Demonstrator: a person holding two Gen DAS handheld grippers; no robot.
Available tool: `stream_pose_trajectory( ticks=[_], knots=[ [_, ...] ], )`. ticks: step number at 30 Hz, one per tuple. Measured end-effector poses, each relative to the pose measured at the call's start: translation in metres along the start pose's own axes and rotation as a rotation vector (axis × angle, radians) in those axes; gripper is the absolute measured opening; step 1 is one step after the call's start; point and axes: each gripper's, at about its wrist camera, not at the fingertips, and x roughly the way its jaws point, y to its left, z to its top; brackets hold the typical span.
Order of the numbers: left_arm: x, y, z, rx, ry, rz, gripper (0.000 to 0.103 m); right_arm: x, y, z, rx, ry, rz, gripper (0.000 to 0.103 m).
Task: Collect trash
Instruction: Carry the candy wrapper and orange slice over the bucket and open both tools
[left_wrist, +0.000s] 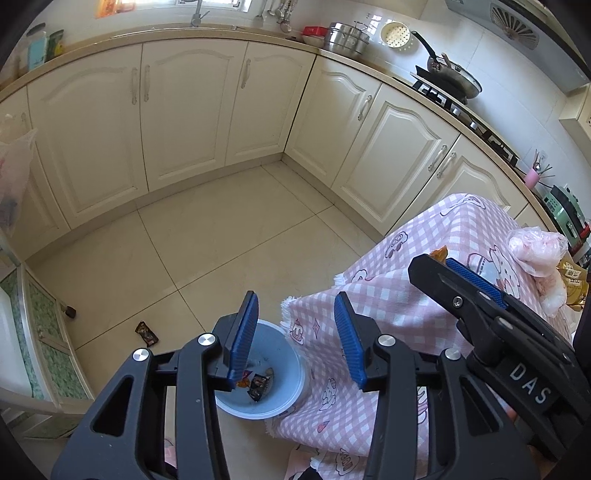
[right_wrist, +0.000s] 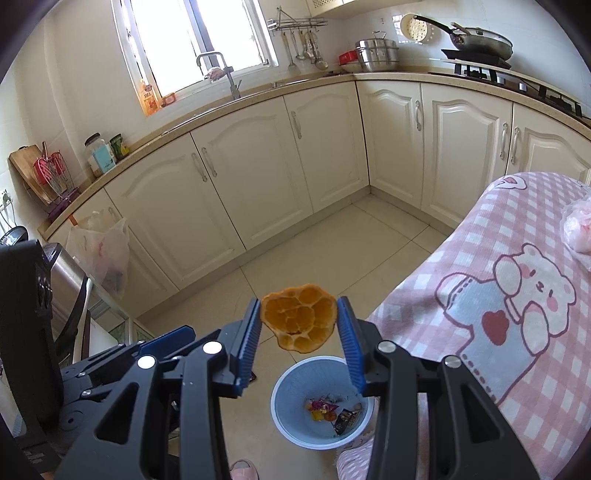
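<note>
A blue trash bin (right_wrist: 291, 398) stands on the floor beside the table, with several wrappers inside; it also shows in the left wrist view (left_wrist: 284, 369). My right gripper (right_wrist: 299, 328) is shut on an orange peel (right_wrist: 299, 319) and holds it above the bin. In the left wrist view the right gripper (left_wrist: 476, 291) reaches over the table. My left gripper (left_wrist: 295, 339) is open and empty above the bin. A dark wrapper (left_wrist: 146, 333) lies on the floor left of the bin.
A table with a pink checked cloth (left_wrist: 406, 295) stands on the right, with a crumpled pink plastic bag (left_wrist: 539, 251) on it. Cream cabinets (left_wrist: 184, 110) line the far walls. A plastic bag (right_wrist: 103, 251) hangs at left. A low shelf (left_wrist: 44, 332) is at left.
</note>
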Motion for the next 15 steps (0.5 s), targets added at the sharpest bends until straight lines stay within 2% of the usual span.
stream_pose_trajectory(
  ticks=[12, 15],
  knots=[
    [-0.009, 0.014, 0.000, -0.020, -0.010, 0.039, 0.041, 0.010, 0.012, 0.009, 0.002, -0.013, 0.023, 0.043],
    [-0.012, 0.016, 0.001, -0.024, -0.016, 0.045, 0.041, 0.012, 0.016, 0.011, -0.006, -0.014, 0.025, 0.046]
  ],
)
